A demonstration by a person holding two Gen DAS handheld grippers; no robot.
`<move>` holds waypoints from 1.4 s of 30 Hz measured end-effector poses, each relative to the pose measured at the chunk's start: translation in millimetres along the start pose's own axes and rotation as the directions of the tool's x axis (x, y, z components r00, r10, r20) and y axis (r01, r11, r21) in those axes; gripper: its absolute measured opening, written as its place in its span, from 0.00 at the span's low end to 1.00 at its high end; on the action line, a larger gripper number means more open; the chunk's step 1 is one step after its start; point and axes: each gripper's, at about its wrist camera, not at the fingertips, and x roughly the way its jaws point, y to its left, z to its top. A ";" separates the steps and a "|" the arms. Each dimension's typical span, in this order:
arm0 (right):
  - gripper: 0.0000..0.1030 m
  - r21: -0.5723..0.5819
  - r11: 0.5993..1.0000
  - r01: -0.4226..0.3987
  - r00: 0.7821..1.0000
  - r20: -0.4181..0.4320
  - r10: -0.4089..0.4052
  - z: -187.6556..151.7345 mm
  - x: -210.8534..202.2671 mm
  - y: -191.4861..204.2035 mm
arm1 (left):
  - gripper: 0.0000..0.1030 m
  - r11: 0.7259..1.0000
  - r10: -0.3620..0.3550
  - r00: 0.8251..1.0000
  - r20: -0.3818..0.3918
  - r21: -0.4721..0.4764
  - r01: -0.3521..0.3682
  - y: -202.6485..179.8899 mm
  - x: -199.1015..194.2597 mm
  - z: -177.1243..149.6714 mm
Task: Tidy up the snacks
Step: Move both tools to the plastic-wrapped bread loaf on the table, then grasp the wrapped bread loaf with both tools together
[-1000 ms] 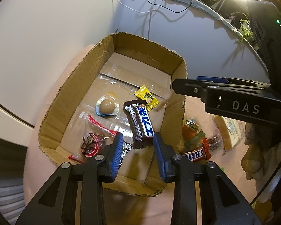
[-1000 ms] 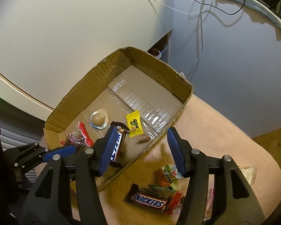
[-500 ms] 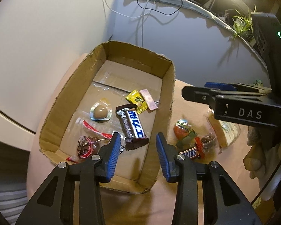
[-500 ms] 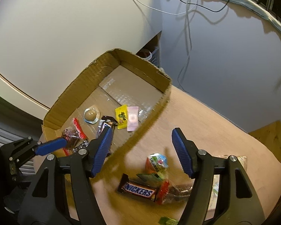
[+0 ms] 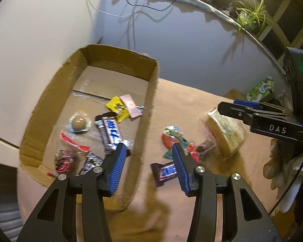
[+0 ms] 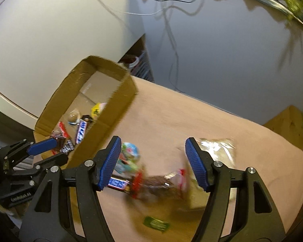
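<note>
The blue fingers of the left gripper are seen parted and opening further, with nothing gripped; between them the near wall of the box and the table are framed. The fingers of the right gripper are held wide, and nothing is pressed by their pads (the wrappers seen in the gap lie on the table below).

Inside the box several snacks are found: a blue-and-white bar, a yellow packet touching a pink packet, a round chocolate in clear wrap, a red strip, and a dark foil-wrapped heap near the front corner.

On the table, just outside the box's right wall, a Snickers bar is partly hidden behind the left gripper's right finger. Beside it an orange-and-green packet, a red-and-brown wrapper and a large pale bag are clustered. In the right wrist view these are blurred, and a small green packet is seen nearer the camera, apart from them.

At the right edge of the left wrist view, the right gripper is held by a hand. A plant is seen on the ledge behind.
</note>
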 end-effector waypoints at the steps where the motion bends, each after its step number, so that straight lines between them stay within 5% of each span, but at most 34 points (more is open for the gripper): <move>1: 0.67 0.004 1.000 0.004 1.000 -0.005 -0.004 -1.9 -0.9 -6.3 | 0.46 1.000 -0.007 1.000 -0.006 0.006 0.007 -3.9 2.5 0.7; 8: 0.67 0.021 0.998 0.066 0.996 -0.059 -0.065 -22.1 -7.6 -47.4 | 0.49 0.996 -0.066 0.997 -0.051 0.059 0.069 -38.0 19.8 2.1; 15: 0.67 0.097 0.994 0.047 0.995 -0.091 -0.038 -39.4 -4.0 -84.5 | 0.49 0.981 -0.151 0.983 -0.108 0.104 0.163 -78.7 40.7 4.3; 29: 0.67 0.229 0.969 -0.094 0.983 -0.132 0.127 -46.0 27.2 -122.1 | 0.49 0.959 -0.259 0.944 -0.203 0.059 0.276 -118.5 88.4 9.3; 42: 0.67 0.288 0.944 -0.160 0.968 -0.143 0.208 -46.8 51.0 -131.1 | 0.49 0.947 -0.286 0.932 -0.224 0.083 0.311 -137.8 112.1 12.9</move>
